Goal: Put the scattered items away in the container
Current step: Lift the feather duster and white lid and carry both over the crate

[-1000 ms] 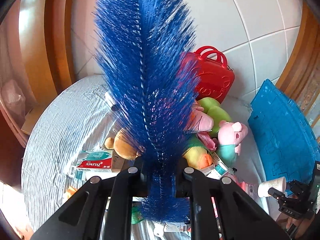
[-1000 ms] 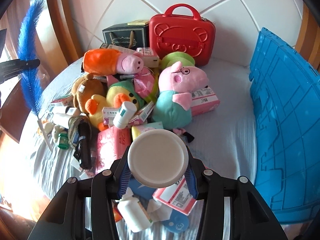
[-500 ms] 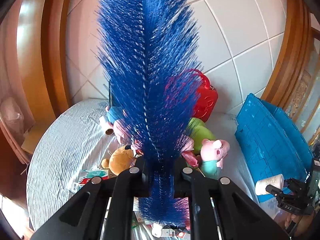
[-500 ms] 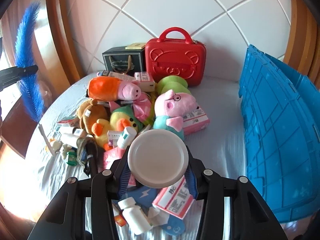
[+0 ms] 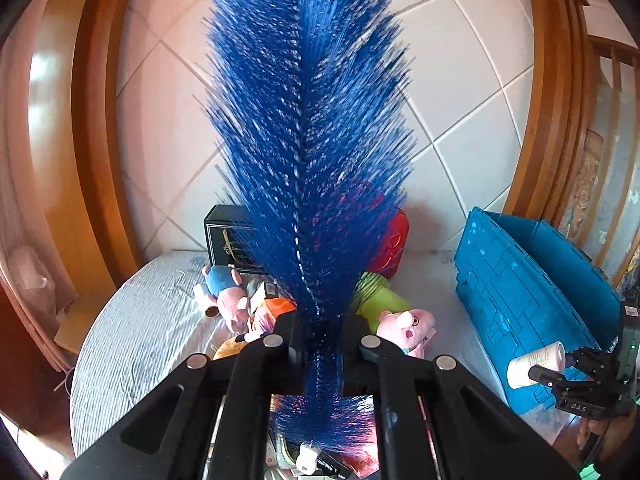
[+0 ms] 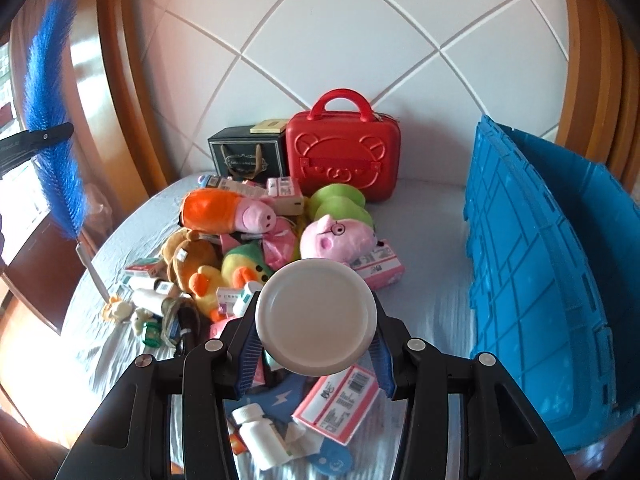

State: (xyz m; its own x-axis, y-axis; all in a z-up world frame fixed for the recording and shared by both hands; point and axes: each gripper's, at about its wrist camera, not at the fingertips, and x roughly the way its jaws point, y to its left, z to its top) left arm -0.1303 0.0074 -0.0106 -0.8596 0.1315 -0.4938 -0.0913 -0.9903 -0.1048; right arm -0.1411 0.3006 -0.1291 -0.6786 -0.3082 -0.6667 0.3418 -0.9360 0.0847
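My left gripper [image 5: 320, 344] is clamped tight on the blue bottle brush [image 5: 312, 140], whose long axis runs straight up the middle of the frame, bristles fanning toward the top and the thin handle end dropping out of the bottom edge. My right gripper [image 6: 316, 344] is closed around a white round-lidded bottle [image 6: 316, 316], its flat lid facing the camera at lower centre. The relation that matters is the blue crate [image 6: 560, 280]: it fills the right side of the right wrist view, close beside that gripper, while from the left wrist it sits further off at right centre, past the plush pigs [image 6: 336, 236]. So I judge the right hand nearer and likely first to drop. The brush is long, so I would lay it along the crate's length. I cannot see inside the crate well; its near wall hides the floor. The remaining clutter lies on the pale cloth [image 6: 432, 280], left of centre.
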